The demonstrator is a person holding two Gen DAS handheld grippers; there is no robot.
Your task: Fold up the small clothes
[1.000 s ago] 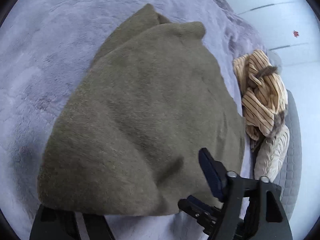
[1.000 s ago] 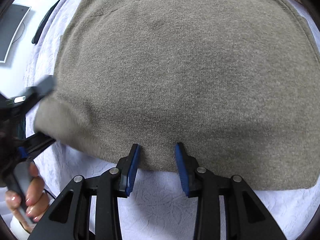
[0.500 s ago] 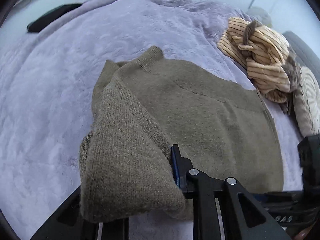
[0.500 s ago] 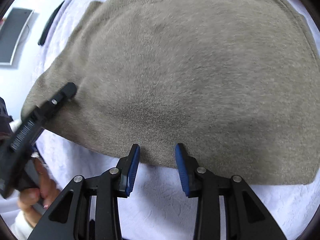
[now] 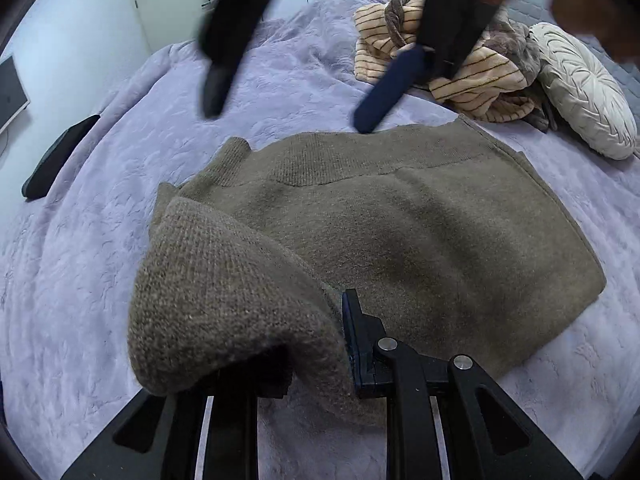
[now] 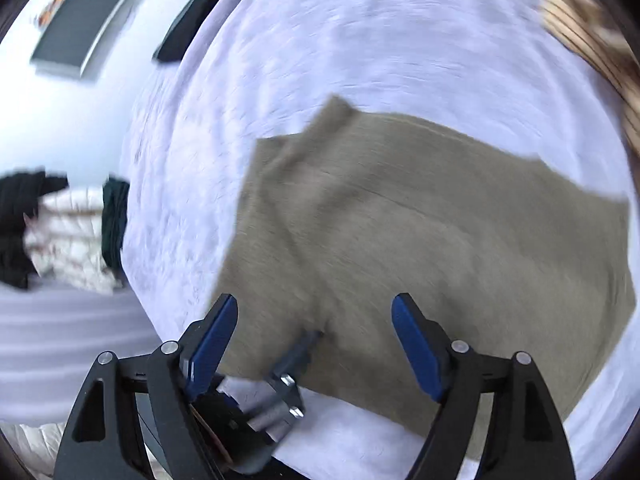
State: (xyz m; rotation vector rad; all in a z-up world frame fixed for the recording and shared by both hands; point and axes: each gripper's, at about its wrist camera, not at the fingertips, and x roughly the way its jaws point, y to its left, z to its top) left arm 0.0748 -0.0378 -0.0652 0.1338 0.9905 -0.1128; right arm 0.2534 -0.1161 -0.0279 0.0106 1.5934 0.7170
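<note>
An olive-brown knit sweater (image 5: 400,232) lies flat on the lavender bedspread (image 5: 100,280). Its near left corner is raised and folded over toward me. My left gripper (image 5: 316,332) is shut on that corner; one blue pad (image 5: 352,328) shows, and the other finger is hidden under the knit. Blurred, my right gripper (image 5: 296,96) hangs above the sweater's far edge. In the right wrist view the right gripper (image 6: 314,304) has its jaws opening wide with nothing between them, high over the sweater (image 6: 420,232). The left gripper (image 6: 310,340) shows below it at the sweater's corner.
A heap of beige striped clothes (image 5: 440,60) and a round white cushion (image 5: 584,88) lie at the far right of the bed. A dark flat object (image 5: 56,160) rests at the bed's left edge. A pile of dark and white clothes (image 6: 68,236) sits beside the bed.
My left gripper closed on the sweater's corner, rolled, and lifted it. My right gripper left the sweater's near hem, rose well above the sweater and spread its jaws.
</note>
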